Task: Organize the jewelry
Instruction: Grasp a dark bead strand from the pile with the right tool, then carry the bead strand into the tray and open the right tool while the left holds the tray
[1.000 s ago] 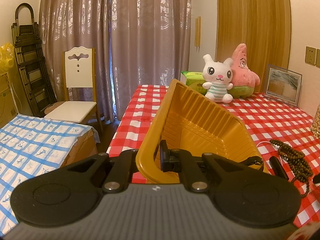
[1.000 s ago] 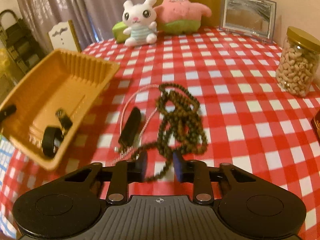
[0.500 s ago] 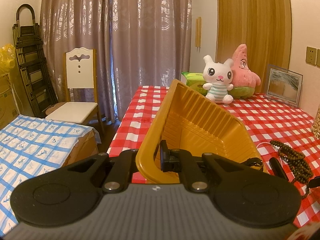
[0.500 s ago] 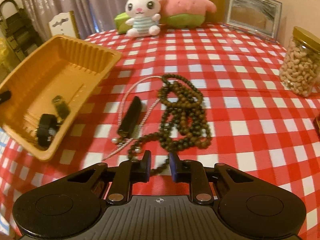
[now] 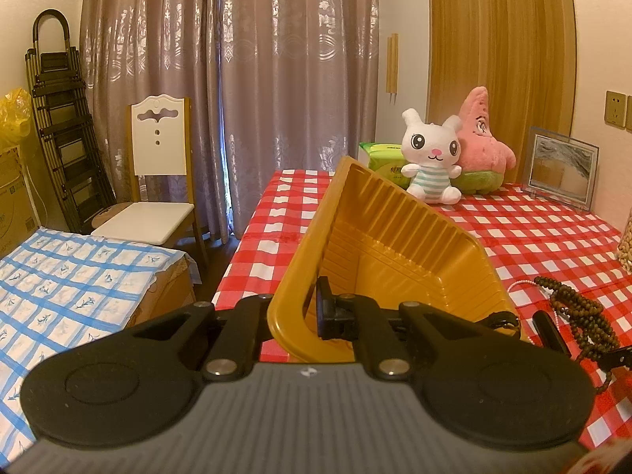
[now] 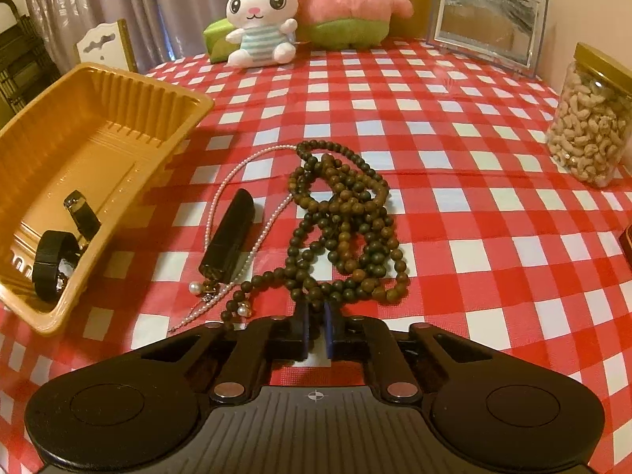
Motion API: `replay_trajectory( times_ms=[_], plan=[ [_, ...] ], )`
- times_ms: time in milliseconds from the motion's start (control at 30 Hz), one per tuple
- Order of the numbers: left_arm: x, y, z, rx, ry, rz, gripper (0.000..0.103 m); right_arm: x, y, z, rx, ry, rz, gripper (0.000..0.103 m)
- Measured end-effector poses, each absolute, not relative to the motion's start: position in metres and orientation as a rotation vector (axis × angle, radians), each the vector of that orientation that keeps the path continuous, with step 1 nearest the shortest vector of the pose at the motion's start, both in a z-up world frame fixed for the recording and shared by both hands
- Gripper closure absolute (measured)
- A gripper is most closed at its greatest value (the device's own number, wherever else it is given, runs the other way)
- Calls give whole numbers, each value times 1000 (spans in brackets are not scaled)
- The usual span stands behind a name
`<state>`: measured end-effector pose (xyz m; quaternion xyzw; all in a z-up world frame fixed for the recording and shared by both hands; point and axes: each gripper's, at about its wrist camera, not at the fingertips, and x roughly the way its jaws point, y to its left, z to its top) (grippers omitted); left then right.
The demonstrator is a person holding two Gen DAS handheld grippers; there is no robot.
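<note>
Two dark pieces (image 6: 59, 252) already lie in our yellow tray (image 6: 98, 126), its wall clenched by the left hand-held gripper (image 5: 312, 312). The right hand-held gripper (image 6: 315, 330) has just been closing on the brown bead strand (image 6: 343, 221) – pearl chain (image 6: 233, 181) and black bar (image 6: 233, 233) still on the worktop (image 6: 434, 126).

no text is clear enough to read

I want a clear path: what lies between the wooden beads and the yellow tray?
Right wrist view: a black case on a pearl necklace, between wooden beads and yellow tray.
</note>
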<state>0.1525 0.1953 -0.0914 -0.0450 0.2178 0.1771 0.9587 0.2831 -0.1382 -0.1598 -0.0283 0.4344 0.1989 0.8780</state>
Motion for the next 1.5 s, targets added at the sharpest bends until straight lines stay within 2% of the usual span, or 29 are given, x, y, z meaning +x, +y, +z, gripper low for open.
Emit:
replay_trajectory(
  times_ms=[133,367,733,1100,1400,1500],
  plan=[
    [152,194,-91,-89,441,359,95,279,-138,-150,-49,893,437,96],
    [153,195,-91,-92,441,360,95,263,-122,-101,5,841,555,96],
    [154,192,-89,-94,442,361,95,252,-53,-45,103,762,815,96],
    [155,195,-90,-110,448,351,95,251,37,-67,-21,807,855,96],
    [156,199,-91,-122,458,335,95,253,56,-89,-47,831,809,96],
    [156,201,-92,-124,459,330,96,253,55,-89,-38,838,796,92]
  ],
)
